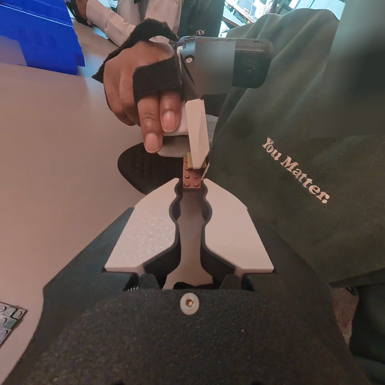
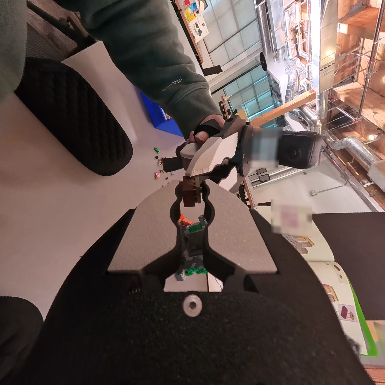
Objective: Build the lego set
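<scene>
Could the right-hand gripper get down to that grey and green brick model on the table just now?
Probably not yet. The right gripper is shut on a small olive plate that meets the brown studded brick in the left gripper. The grey and green brick model lies beyond, unobstructed.

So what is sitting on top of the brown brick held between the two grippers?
A tan plate lies on the studs of the brown brick, pinched by the right gripper. Its white fingers cover most of the plate, so its size is unclear.

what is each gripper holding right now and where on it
The left gripper pinches the small brown studded lego brick by the sides of its near end. The right gripper grips the thin olive-tan lego plate pressed onto that brick's studs.
</scene>
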`<state>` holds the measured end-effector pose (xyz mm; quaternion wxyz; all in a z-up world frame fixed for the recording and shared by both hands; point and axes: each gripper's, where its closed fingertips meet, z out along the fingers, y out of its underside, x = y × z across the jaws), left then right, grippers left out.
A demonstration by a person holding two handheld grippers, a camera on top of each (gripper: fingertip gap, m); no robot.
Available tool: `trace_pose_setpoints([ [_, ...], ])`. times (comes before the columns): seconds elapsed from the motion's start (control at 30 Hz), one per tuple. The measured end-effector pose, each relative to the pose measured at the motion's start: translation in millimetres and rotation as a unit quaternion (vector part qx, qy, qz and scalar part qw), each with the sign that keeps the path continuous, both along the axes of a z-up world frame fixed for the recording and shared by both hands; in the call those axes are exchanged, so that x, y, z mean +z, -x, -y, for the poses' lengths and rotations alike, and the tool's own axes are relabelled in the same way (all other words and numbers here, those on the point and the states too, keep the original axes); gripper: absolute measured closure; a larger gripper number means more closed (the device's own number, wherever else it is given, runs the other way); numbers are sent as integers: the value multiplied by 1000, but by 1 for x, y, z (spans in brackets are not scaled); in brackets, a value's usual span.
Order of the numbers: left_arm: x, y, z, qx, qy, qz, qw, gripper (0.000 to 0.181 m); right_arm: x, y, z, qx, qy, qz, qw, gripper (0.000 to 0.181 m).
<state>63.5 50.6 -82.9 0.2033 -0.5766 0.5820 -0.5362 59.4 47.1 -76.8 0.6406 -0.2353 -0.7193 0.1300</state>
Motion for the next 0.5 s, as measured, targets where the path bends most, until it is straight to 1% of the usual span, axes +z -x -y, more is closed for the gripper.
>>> trace_pose_setpoints([
  [0.03,0,0,0,2,1,1,1000,165,0,0,0,-1,0,0,1000,163],
  [0.5,-5,1,4,10,6,-6,1000,166,-5,2,1,0,9,18,1000,160],
])
